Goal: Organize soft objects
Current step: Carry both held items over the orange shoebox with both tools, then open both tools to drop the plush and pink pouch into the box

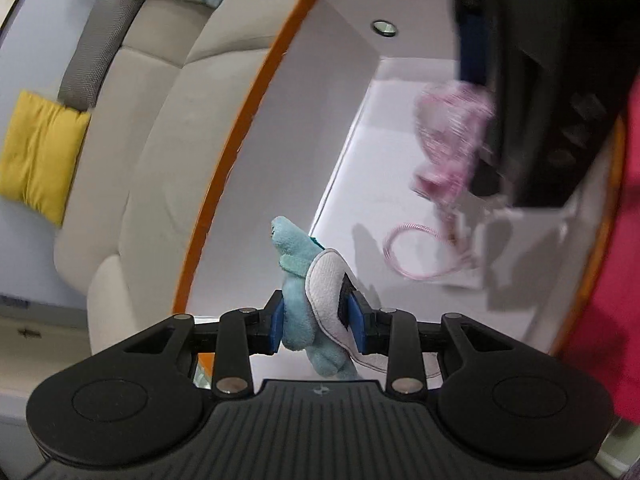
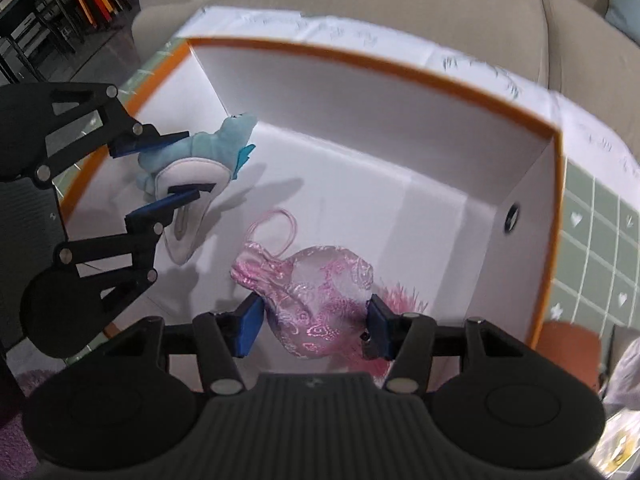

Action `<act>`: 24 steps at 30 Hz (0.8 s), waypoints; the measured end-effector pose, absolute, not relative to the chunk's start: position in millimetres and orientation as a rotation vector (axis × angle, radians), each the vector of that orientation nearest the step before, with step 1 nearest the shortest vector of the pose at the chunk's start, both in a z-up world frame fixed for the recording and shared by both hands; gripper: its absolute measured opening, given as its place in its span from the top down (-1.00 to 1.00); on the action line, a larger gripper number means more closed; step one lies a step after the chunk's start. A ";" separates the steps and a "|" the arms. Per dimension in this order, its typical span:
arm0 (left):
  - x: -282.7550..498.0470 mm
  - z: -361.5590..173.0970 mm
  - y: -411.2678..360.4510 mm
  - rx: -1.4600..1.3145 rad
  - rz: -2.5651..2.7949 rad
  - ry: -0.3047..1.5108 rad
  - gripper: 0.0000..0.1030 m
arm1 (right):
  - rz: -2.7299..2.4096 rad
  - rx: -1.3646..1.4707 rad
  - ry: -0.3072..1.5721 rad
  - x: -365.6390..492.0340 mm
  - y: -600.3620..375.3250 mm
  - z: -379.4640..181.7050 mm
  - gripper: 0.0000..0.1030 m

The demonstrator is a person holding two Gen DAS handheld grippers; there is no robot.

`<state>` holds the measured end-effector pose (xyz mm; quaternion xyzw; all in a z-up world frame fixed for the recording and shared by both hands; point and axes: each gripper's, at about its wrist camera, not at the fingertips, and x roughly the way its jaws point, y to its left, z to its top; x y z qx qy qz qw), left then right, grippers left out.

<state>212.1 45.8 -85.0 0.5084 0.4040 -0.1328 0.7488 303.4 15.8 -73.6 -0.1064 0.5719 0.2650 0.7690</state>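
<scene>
Over the empty orange-rimmed white box (image 2: pixel 520 120), the left gripper (image 2: pixel 180 172) clamps a blue plush turtle (image 2: pixel 208 148) while the right gripper (image 2: pixel 314 320) pinches a pink brocade pouch (image 2: pixel 320 292); neither is yet released inside.

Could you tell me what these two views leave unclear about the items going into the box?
- Pink brocade pouch: motion-blurred in the left wrist view.
- Blue plush toy: lower body hidden by the left gripper.
- Pink fringe: mostly behind the pouch and the right gripper.
</scene>
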 end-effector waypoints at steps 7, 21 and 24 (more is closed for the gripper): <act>226.8 -61.1 59.1 0.805 -0.364 1.029 0.00 | 0.579 -0.228 1.269 301.9 12.8 -84.5 -0.10; 250.5 -27.7 111.5 -0.001 -0.396 1.241 0.11 | 0.550 -0.192 1.292 301.3 0.8 -81.5 -0.11; 248.4 -23.8 111.5 0.013 -0.364 1.228 0.11 | 0.544 -0.188 1.290 299.1 -1.6 -76.5 -0.14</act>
